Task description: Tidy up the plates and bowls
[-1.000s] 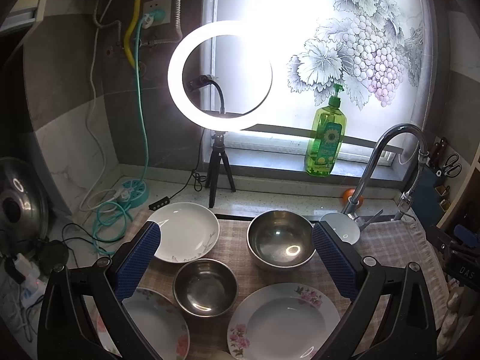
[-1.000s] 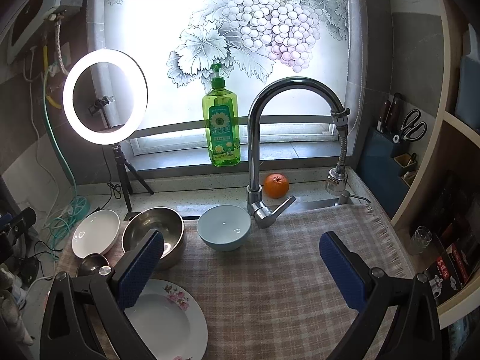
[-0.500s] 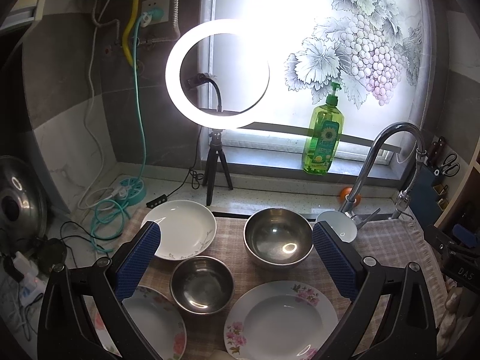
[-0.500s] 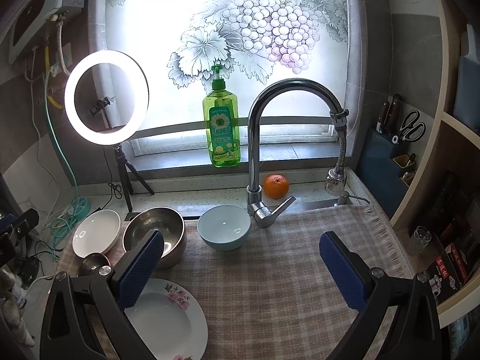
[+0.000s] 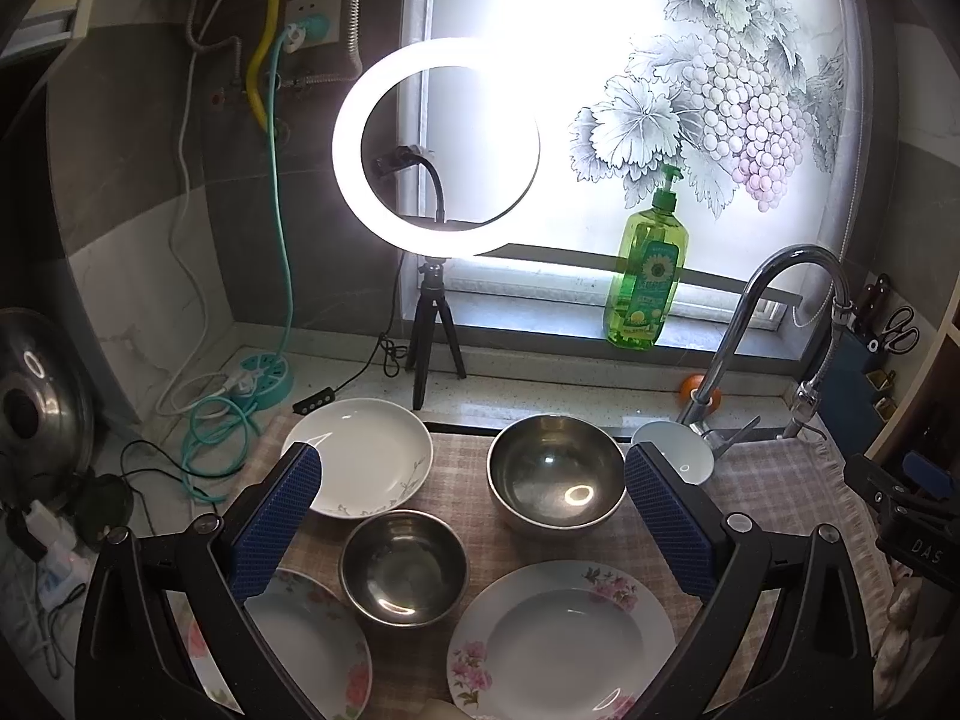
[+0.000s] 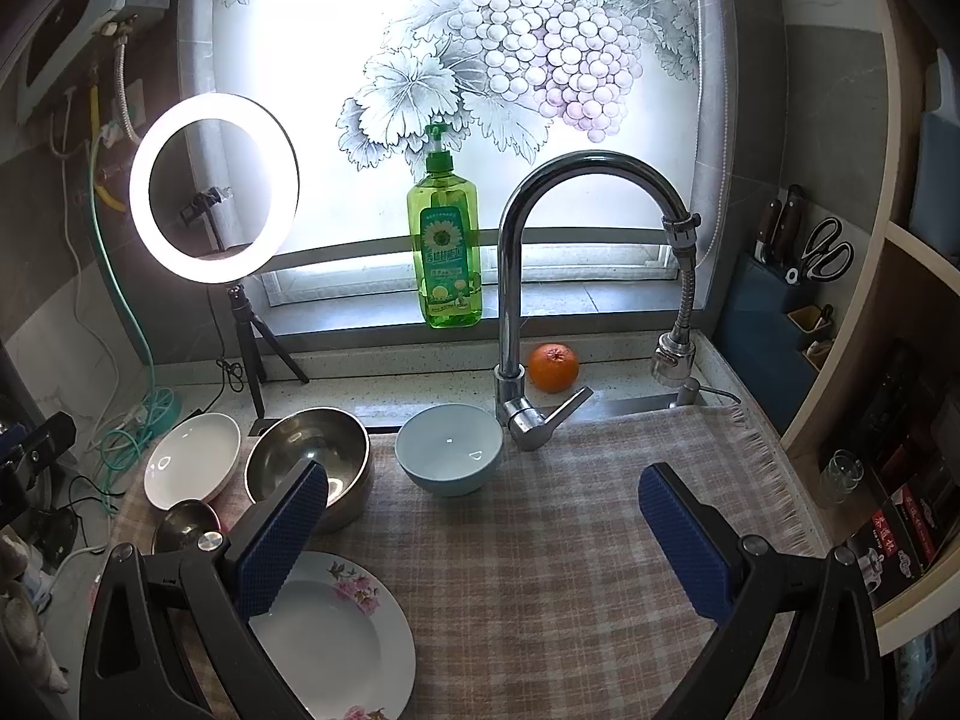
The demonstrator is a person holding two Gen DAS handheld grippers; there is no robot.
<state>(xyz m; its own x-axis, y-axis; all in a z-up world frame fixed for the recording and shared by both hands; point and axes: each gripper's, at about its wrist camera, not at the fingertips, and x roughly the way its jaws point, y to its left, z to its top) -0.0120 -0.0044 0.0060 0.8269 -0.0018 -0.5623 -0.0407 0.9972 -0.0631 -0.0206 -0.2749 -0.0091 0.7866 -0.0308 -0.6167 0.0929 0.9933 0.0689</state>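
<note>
Grippers both spread, empty: left gripper (image 5: 471,516), right gripper (image 6: 483,531). Floral plate (image 5: 312,654) lower left half hidden behind finger; small steel bowl (image 6: 180,525) partly blocked.

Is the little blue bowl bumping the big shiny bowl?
Apart. The right wrist view shows checked cloth between the blue bowl and the big steel bowl.

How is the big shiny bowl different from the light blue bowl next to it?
The big steel bowl is shiny grey metal that mirrors the light; the light blue bowl looks like smooth glazed ceramic. The steel bowl is wider and deeper than the blue one. The blue bowl sits nearest the faucet. Both stand upright and empty on the checked cloth.
</note>
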